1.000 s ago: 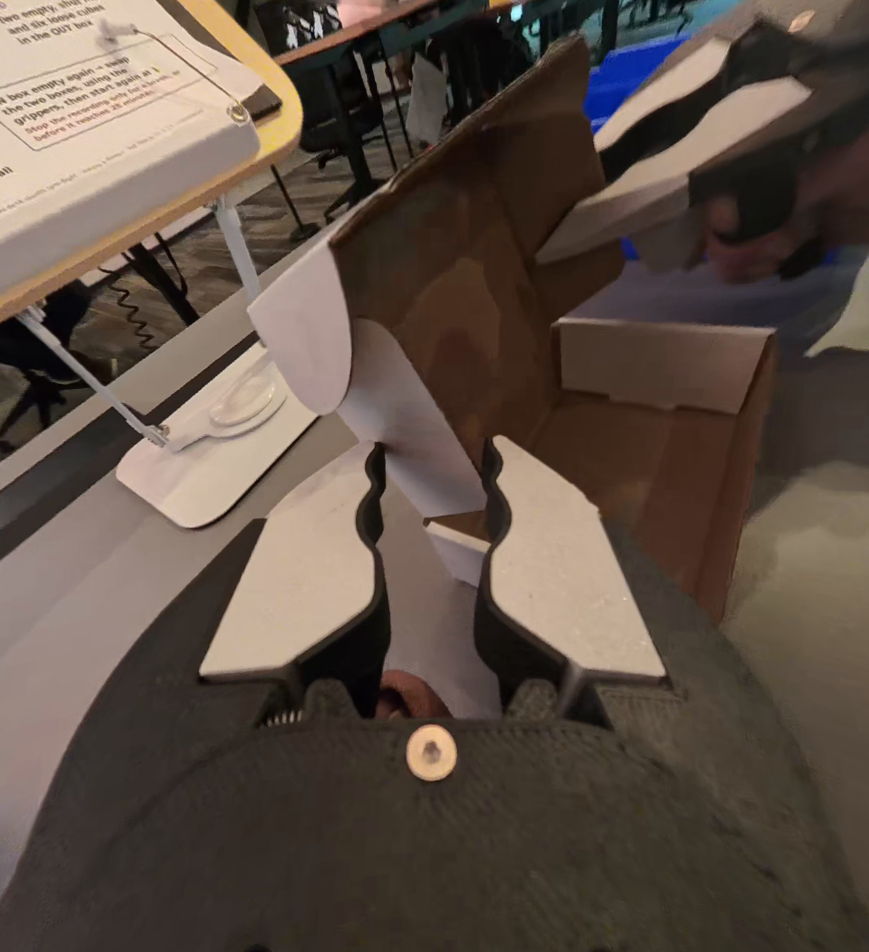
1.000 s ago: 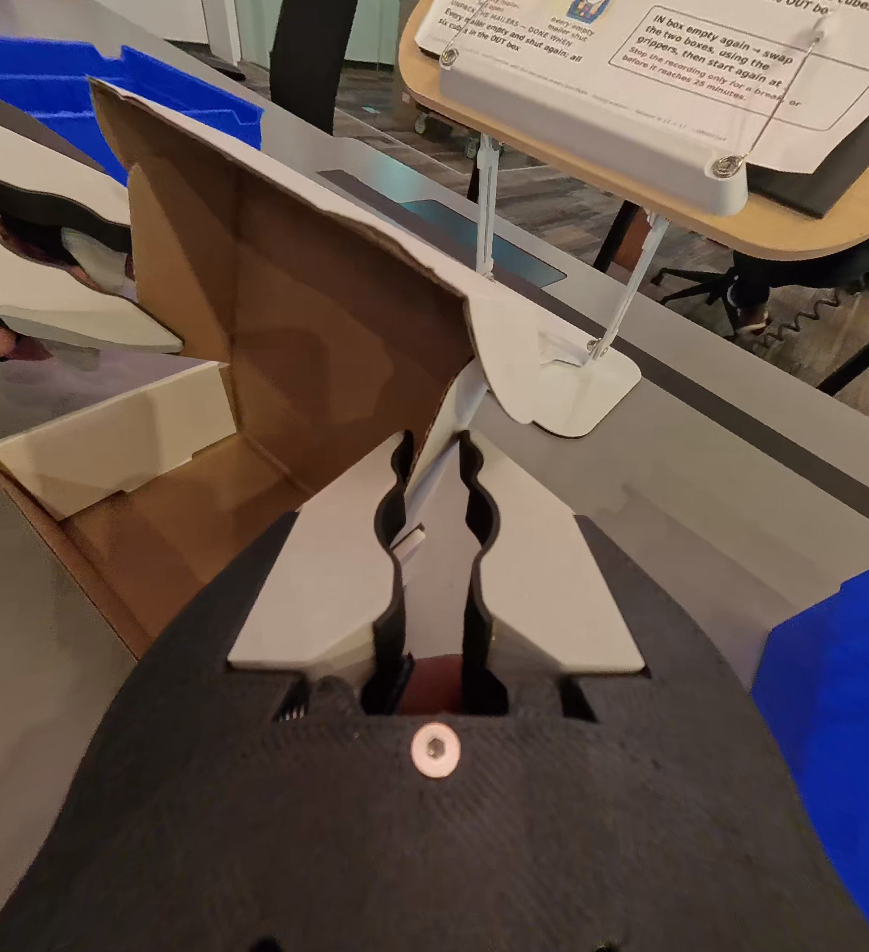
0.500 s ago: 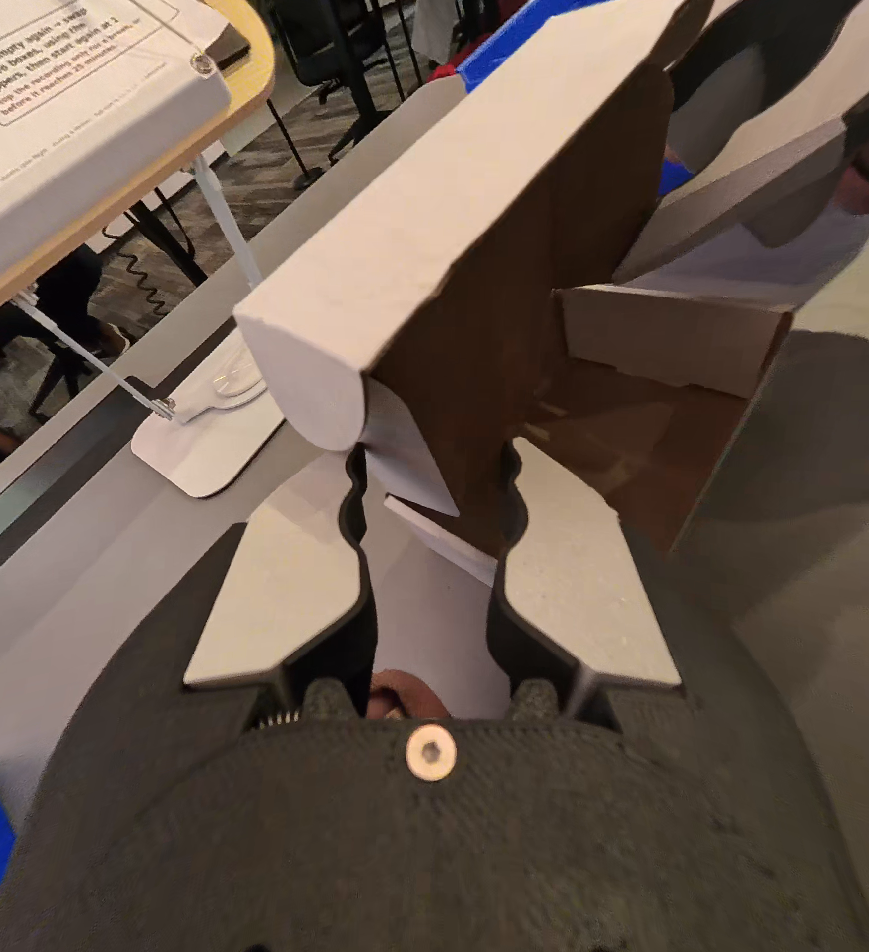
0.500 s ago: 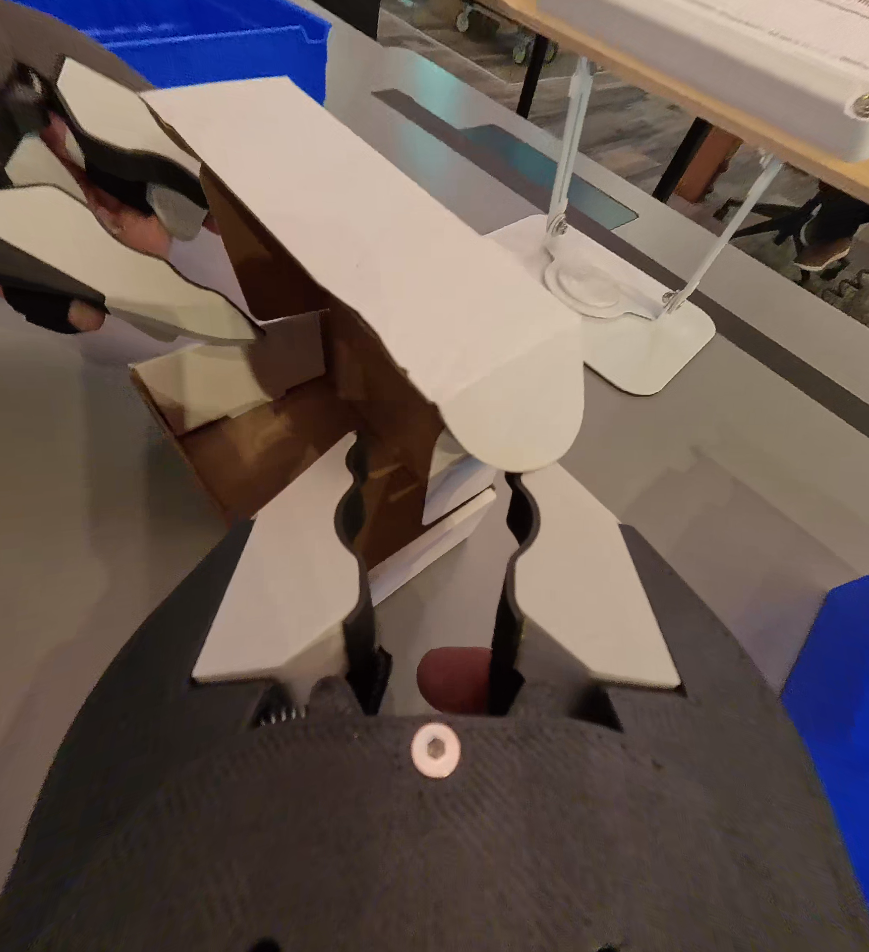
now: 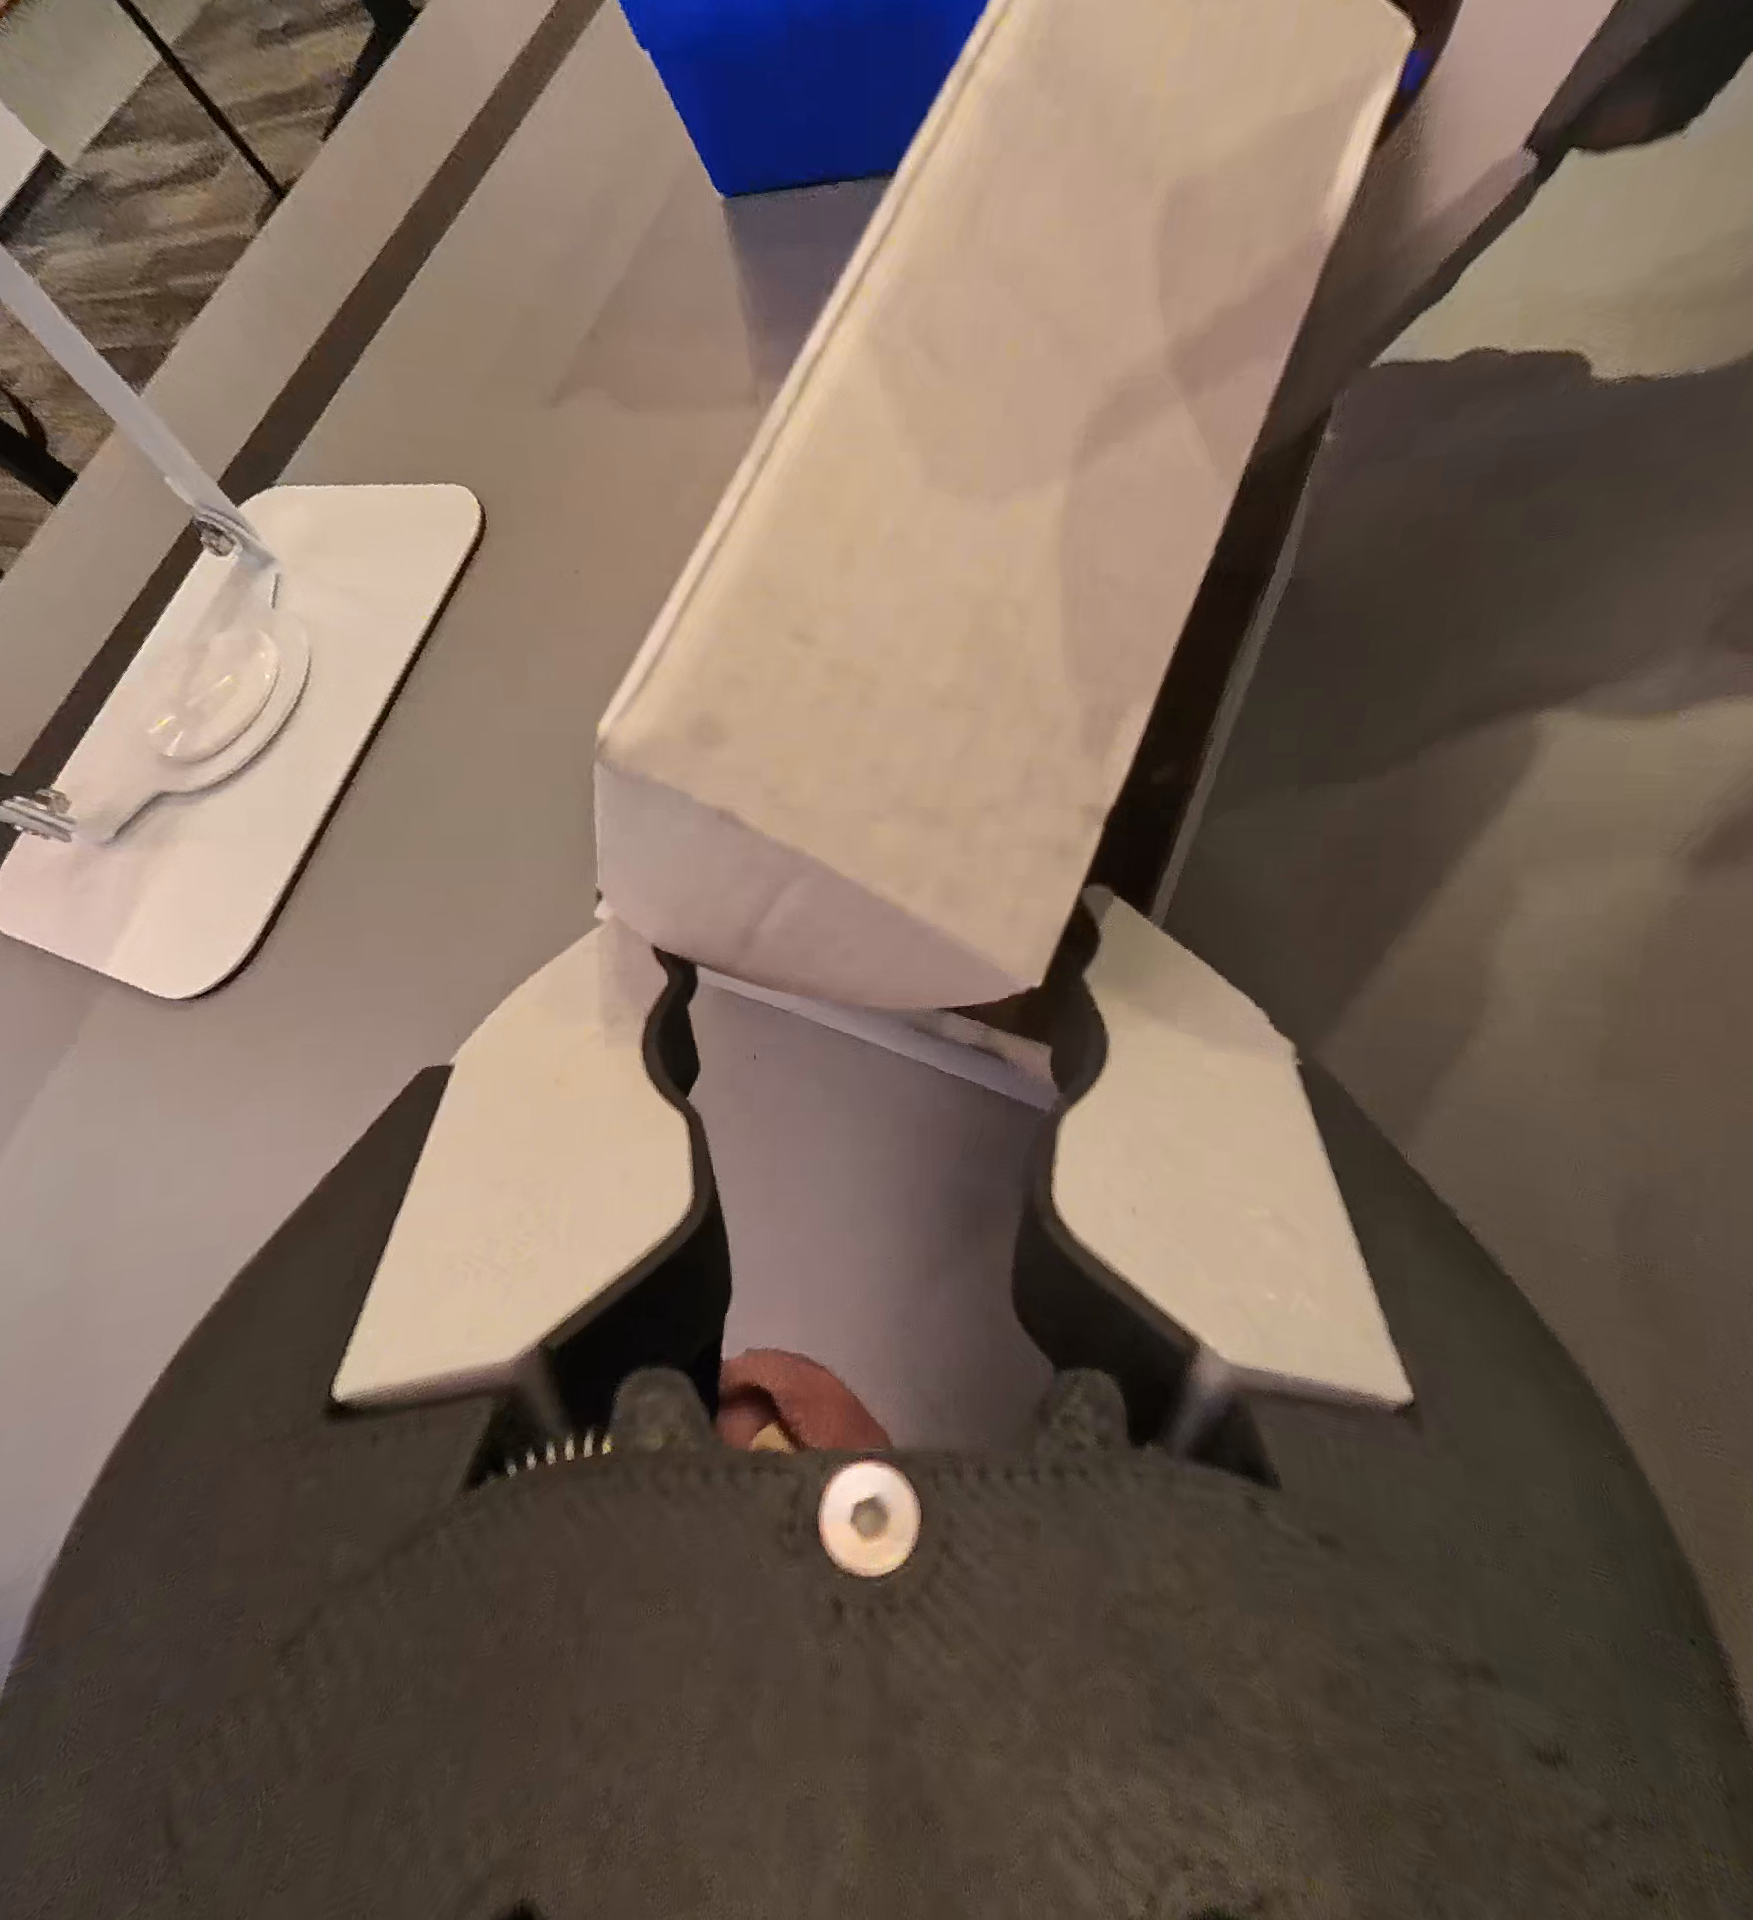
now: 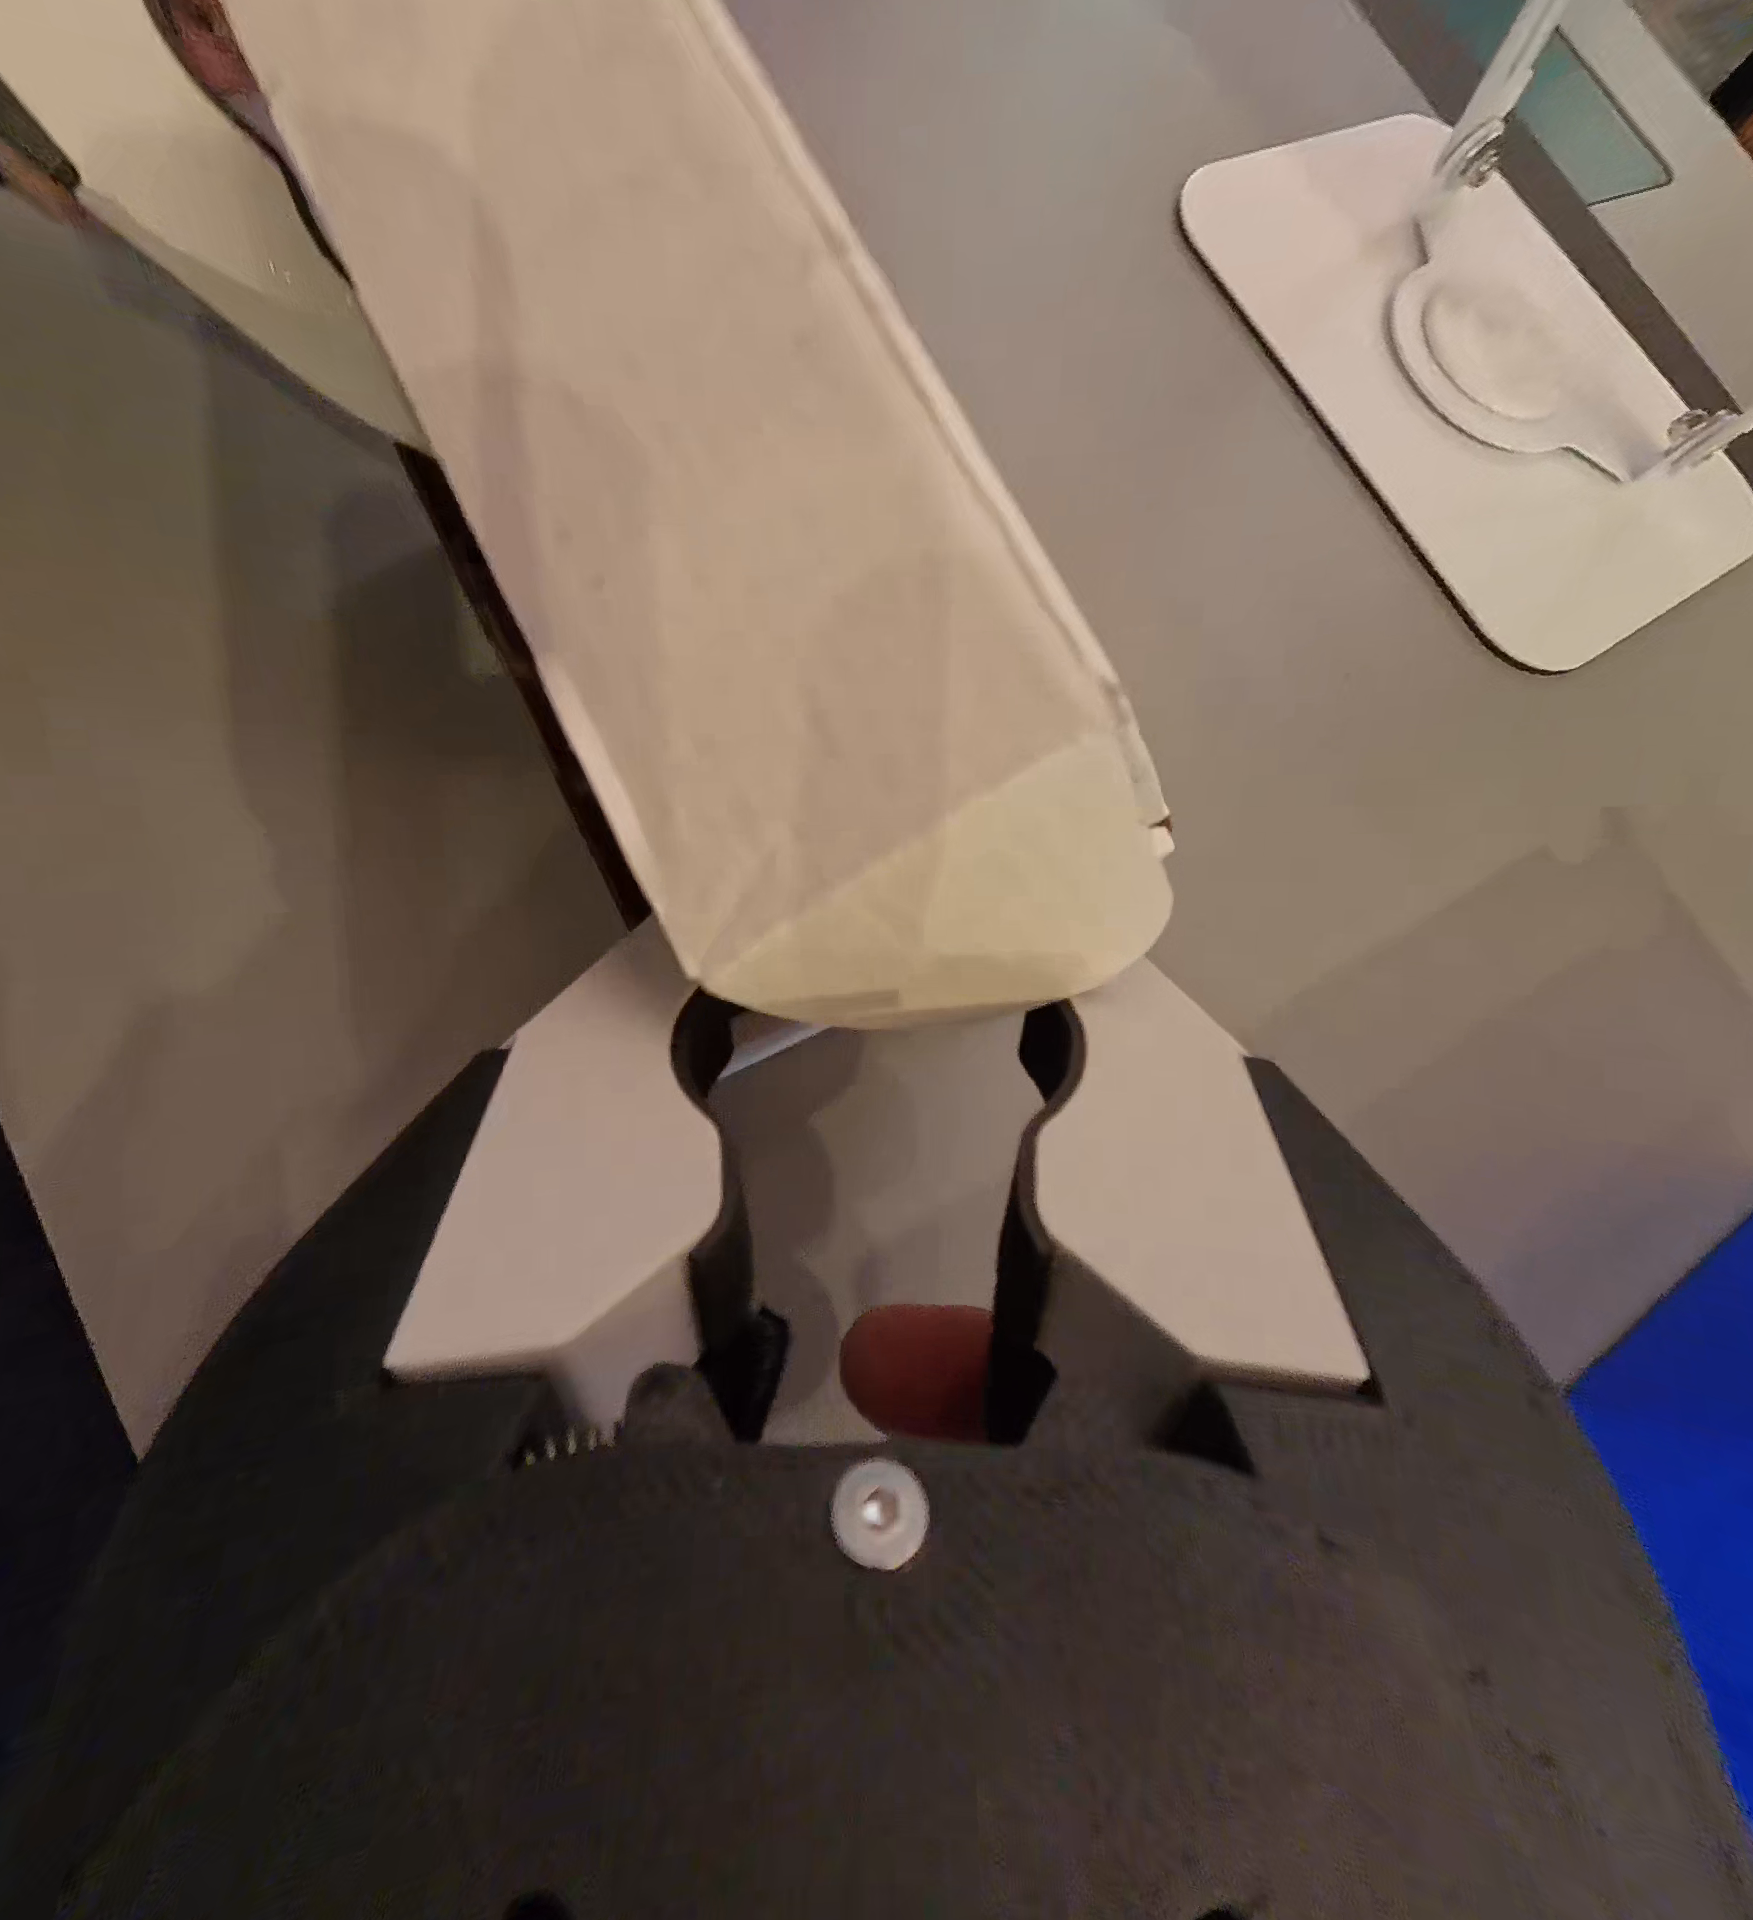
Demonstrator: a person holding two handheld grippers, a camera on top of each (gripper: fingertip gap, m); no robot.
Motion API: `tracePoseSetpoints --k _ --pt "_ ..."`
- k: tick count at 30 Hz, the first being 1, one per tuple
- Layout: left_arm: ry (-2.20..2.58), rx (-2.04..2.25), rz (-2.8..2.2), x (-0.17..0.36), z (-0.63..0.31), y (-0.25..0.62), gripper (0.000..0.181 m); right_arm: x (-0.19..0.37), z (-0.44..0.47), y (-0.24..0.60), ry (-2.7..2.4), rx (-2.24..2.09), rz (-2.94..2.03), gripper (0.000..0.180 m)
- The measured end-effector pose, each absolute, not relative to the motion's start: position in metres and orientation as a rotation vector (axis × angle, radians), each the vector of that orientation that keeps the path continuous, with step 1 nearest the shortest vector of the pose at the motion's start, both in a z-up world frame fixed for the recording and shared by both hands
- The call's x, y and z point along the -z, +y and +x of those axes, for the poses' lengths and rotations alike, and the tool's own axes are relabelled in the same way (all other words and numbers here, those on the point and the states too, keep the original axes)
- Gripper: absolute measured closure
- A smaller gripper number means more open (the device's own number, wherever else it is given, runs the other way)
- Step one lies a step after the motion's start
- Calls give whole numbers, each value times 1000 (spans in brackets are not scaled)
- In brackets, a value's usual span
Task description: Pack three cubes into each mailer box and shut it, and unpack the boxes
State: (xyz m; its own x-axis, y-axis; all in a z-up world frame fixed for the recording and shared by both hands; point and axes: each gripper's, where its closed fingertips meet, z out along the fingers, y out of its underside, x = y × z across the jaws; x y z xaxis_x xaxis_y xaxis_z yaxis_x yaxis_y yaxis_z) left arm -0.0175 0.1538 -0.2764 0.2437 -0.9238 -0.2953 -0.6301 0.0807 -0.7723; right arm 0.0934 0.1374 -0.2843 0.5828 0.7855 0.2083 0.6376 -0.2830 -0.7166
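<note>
Both the left gripper (image 5: 867, 1003) and the right gripper (image 6: 872, 1023) stand apart at either end of the white mailer box (image 5: 997, 520) on the grey counter (image 5: 1526, 935).

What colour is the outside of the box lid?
White, seen best in the left wrist view on the box lid.
</note>
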Motion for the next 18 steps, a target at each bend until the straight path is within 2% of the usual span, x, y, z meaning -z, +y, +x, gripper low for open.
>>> tracePoseSetpoints --k 8,14,18 --pt "1540 361 -1570 268 -33 147 95 273 108 125 -1235 -174 -1984 105" --pt "1555 233 -1427 252 -32 150 84 263 109 114 -1398 -75 -1858 70" --pt "1651 144 -1329 254 -20 145 84 259 92 113 -1531 49 -1699 68"
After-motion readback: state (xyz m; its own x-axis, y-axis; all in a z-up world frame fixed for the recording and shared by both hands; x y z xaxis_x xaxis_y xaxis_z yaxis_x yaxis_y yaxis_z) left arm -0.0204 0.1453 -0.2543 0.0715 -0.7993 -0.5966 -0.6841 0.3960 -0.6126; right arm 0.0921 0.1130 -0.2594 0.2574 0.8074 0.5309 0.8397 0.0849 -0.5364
